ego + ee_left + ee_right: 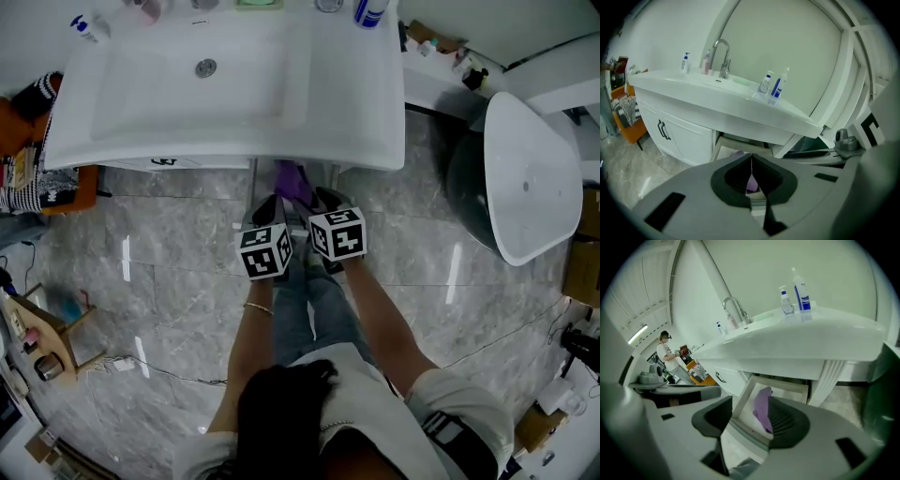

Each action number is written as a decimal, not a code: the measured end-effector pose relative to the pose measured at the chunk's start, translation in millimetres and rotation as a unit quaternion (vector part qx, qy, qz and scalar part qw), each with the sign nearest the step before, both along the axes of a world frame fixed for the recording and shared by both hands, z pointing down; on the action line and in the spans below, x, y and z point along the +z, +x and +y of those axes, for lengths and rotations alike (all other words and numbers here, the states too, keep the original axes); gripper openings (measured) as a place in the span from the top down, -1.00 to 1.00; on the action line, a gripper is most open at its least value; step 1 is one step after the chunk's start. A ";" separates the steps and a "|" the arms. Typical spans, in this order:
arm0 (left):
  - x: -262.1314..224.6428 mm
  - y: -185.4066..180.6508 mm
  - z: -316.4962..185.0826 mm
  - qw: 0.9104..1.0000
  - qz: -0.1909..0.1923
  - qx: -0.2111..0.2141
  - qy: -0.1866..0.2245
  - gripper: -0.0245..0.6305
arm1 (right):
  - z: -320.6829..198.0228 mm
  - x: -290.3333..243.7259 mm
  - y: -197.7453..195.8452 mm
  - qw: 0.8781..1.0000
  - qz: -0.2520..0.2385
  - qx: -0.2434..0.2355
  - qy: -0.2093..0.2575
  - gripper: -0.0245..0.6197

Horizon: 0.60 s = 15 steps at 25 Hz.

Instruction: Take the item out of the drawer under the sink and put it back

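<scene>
Closest to me, both grippers hang side by side in front of the cabinet, angled down toward it. The left gripper has its fingers pressed together with nothing pinched between them; only a sliver of purple shows past the lower gap. The right gripper has its fingers spread wide and holds nothing. Through that gap I look straight into the open drawer under the sink. The purple item lies inside on the pale drawer floor. It is soft and crumpled, and from this angle it appears right against the right-hand finger, though I cannot tell whether they touch. In the head view the same item shows just below the front edge of the sink, between the two gripper tips. To the drawer's left is a closed cabinet door with a dark handle. Above, the white basin shows a round drain. On the bench strip behind the basin stand a curved faucet, a blue and white bottle, a smaller clear bottle beside it, and two small bottles near the far corner. Off to the right on the grey marble floor sits a white oval lid. Far off in the right gripper view, a person stands beside an orange unit.
</scene>
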<state>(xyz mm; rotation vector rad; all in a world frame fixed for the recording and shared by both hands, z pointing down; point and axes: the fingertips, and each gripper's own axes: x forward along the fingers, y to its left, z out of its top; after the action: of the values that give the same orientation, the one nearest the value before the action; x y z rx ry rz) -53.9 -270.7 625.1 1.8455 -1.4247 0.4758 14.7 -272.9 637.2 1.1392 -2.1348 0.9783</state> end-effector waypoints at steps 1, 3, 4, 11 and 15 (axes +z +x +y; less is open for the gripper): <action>-5.9 0.0 2.9 1.000 0.001 -0.003 0.004 0.91 | 3.0 -4.8 1.6 1.000 -0.002 0.002 0.001 0.16; -14.8 2.7 9.5 1.000 0.003 -0.005 0.008 0.91 | 7.8 -15.5 6.5 1.000 -0.003 0.007 0.007 0.16; -18.9 4.2 12.5 1.000 0.005 -0.005 0.010 0.91 | 9.3 -21.9 8.3 1.000 -0.003 0.007 0.013 0.16; -63.9 10.0 16.7 0.999 0.014 0.005 0.039 0.91 | 16.6 -64.3 4.1 0.998 -0.014 -0.032 0.049 0.18; -85.8 8.0 21.4 0.998 0.005 0.016 0.061 0.91 | 19.0 -89.2 1.1 0.996 -0.012 -0.039 0.080 0.31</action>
<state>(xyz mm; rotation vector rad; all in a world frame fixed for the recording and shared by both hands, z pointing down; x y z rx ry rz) -45.8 -249.3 539.2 1.9666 -1.4489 0.4026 15.7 -253.9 548.1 1.1145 -2.2919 0.8028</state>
